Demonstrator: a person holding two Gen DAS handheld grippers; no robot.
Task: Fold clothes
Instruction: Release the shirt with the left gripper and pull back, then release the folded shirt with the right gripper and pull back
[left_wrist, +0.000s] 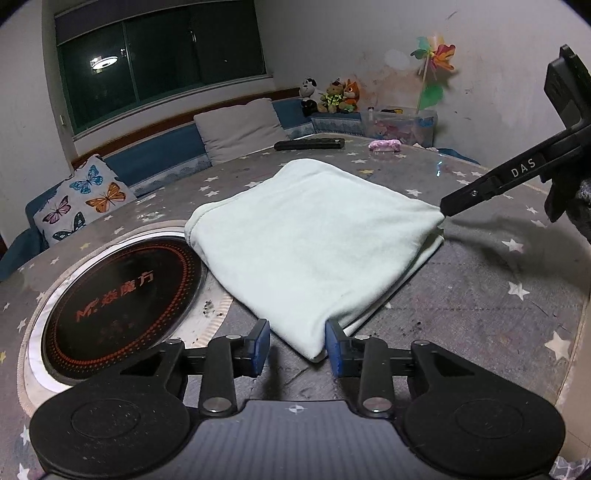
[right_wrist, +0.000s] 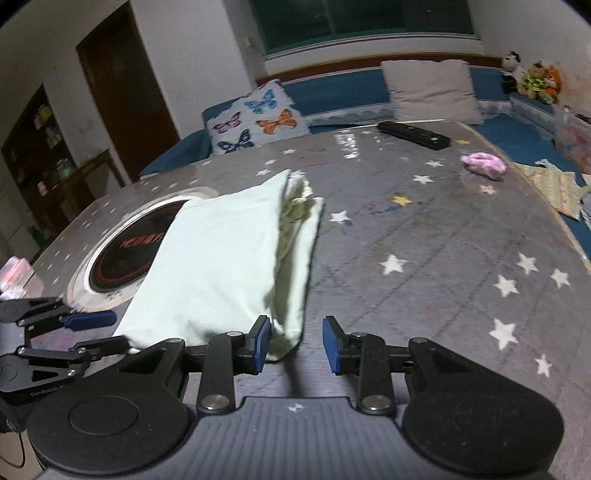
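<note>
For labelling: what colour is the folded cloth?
Pale mint green cloth, plain; clearest in the left wrist view.

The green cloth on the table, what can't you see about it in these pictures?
- Pale green cloth: the layers inside the fold are hidden by its top layer in the left wrist view.
- Its open edge is smeared by motion blur in the right wrist view.
- Round black cooktop: part lies hidden under the cloth.
- Left tongs and right tongs both stand open at cloth corners; whether the pads touch fabric is unclear.
</note>
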